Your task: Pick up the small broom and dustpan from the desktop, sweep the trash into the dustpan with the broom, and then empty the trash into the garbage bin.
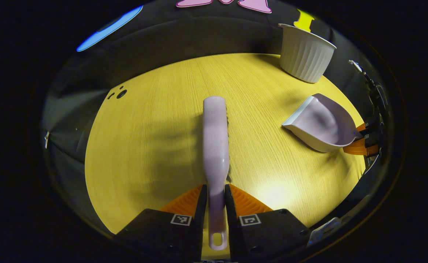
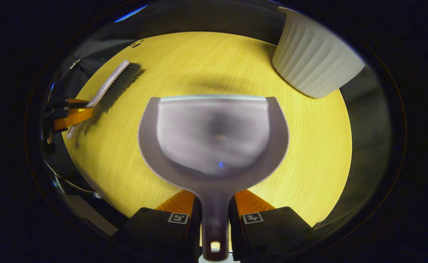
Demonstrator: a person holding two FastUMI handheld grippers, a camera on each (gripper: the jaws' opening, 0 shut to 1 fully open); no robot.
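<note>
My left gripper [image 1: 216, 199] is shut on the handle of the small pale lilac broom [image 1: 215, 142], which points away from me over the yellow wooden desktop [image 1: 155, 146]. In the right gripper view my right gripper [image 2: 214, 208] is shut on the handle of the lilac dustpan [image 2: 214, 135], whose scoop looks bare inside. The dustpan [image 1: 320, 122] also appears at the right of the left gripper view, held by the other gripper [image 1: 365, 140]. The broom [image 2: 113, 84] with its dark bristles appears at the left of the right gripper view, held by the other gripper [image 2: 69, 115]. No trash is visible on the desktop.
A white ribbed garbage bin [image 1: 305, 53] stands at the far right of the desktop, close ahead and to the right of the dustpan in the right gripper view [image 2: 314, 62]. Small dark marks [image 1: 119, 93] lie near the desktop's far left edge.
</note>
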